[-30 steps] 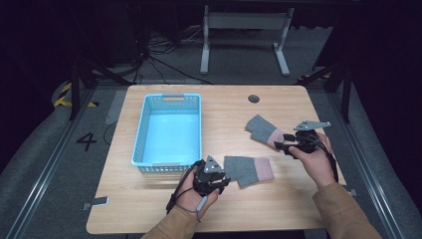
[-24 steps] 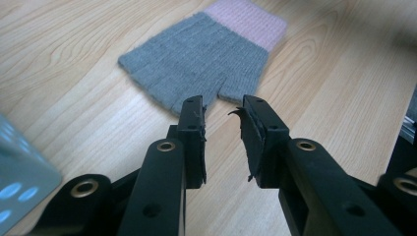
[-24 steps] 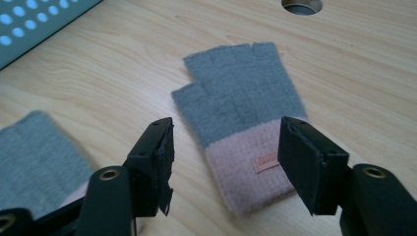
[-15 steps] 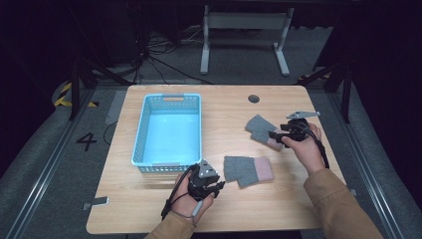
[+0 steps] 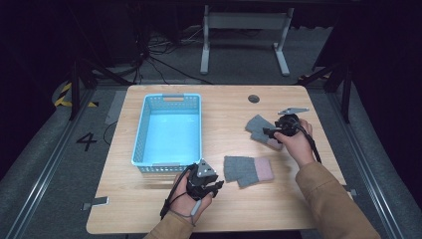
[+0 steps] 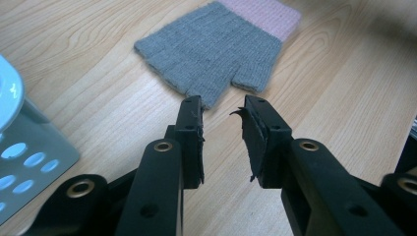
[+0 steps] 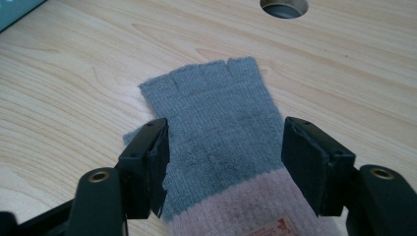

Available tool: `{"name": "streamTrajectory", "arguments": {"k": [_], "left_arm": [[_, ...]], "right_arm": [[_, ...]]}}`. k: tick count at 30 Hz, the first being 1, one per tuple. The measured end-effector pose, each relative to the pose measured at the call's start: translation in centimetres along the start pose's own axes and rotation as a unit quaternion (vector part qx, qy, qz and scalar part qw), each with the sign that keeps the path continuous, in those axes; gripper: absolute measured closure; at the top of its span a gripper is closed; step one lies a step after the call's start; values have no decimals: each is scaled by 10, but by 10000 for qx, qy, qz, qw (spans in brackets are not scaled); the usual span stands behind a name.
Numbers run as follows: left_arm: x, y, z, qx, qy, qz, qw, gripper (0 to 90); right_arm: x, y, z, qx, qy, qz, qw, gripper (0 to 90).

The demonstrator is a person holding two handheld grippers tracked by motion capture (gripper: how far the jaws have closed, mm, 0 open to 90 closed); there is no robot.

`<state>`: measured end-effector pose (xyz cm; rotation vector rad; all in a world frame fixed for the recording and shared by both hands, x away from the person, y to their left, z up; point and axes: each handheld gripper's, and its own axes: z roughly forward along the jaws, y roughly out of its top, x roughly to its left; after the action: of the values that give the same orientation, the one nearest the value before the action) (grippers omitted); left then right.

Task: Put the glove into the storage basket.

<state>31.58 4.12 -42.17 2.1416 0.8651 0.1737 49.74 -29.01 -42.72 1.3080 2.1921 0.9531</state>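
On the left half of the table [image 5: 119, 209] stands the blue basket [image 5: 169, 130], open side up, a likely receptacle for the two gloves. Just right of its near corner, the left gripper [image 5: 215, 186] lies low and level, its jaws parted by a narrow gap and holding nothing; they aim at the finger ends of the near glove [image 5: 248, 170], which lies flat just ahead of the tips (an approach posture, by the look of it). Further right, the far glove [image 5: 260, 128] also lies flat. The right gripper [image 5: 268, 132] hovers over it; its jaws have just been opening and now straddle the glove's width without pressing it, probably to close on the knit.
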Motion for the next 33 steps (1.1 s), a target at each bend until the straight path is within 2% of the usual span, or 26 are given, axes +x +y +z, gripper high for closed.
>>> {"name": "streamTrajectory", "arguments": {"k": [12,17,18,19,20,21,23,26,27,31,33], "left_arm": [[0,1,2,23,3,29,10000,688],[2,1,2,35,-9,4,10000,679],[2,1,2,60,-11,6,10000,679],[2,1,2,60,-11,6,10000,679],[1,1,3,49,0,5,10000,679],[1,1,3,60,-7,22,10000,679],[1,1,4,66,-12,29,10000,679],[1,1,4,74,-21,40,10000,680],[1,1,4,75,-24,39,10000,682],[1,1,4,64,-37,31,10000,685],[1,1,4,60,-42,30,10000,687]], "right_arm": [[-3,-6,16,313,-132,32,9994,352],[0,-7,20,402,-288,-130,9987,379],[3,-6,22,499,-392,-333,9974,395],[3,-6,22,499,-392,-333,9974,395],[5,-5,24,562,-393,-358,9970,452],[5,-5,24,562,-393,-358,9970,452],[7,-4,24,623,-310,-250,9973,516],[10,-3,23,694,-276,-299,9968,623],[13,-2,23,734,-233,-393,9963,718],[16,-1,22,758,-216,-479,9957,769],[15,-2,22,724,-184,-431,9963,779]]}}
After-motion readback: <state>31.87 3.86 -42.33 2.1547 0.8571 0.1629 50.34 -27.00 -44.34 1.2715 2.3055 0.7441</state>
